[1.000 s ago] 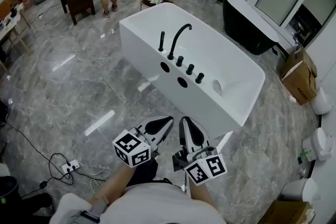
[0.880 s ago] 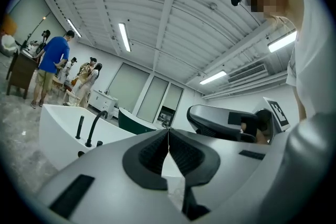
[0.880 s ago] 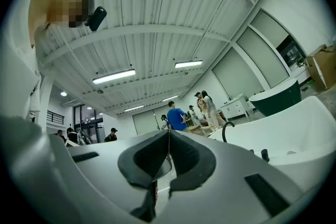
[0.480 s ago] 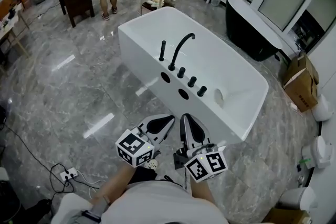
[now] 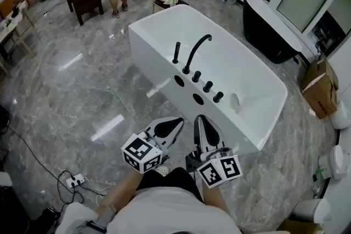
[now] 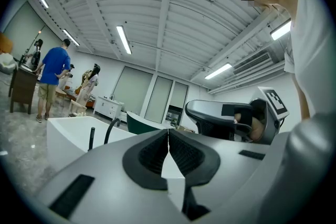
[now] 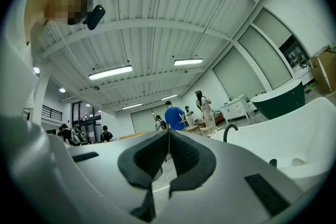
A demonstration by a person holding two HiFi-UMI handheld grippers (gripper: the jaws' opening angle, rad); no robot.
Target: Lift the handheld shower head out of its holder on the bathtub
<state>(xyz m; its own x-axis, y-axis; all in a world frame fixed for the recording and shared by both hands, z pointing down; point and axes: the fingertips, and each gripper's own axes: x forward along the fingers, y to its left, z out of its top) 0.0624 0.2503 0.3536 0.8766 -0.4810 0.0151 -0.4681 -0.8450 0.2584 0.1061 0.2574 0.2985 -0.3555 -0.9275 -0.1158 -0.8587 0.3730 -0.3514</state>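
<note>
Head view: left gripper [image 5: 174,122] and right gripper [image 5: 199,120] hover side by side before the white bathtub [image 5: 159,76]; the black handheld shower head [image 5: 176,52] stands upright in its holder ahead of them, beside the curved spout [image 5: 197,47]; left gripper view: jaws pressed together, empty, shower head ahead-left; right gripper view: jaws likewise closed, empty

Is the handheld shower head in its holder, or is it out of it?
In its holder: the shower head stands upright on the rim of the bathtub, beside the curved spout.
</note>
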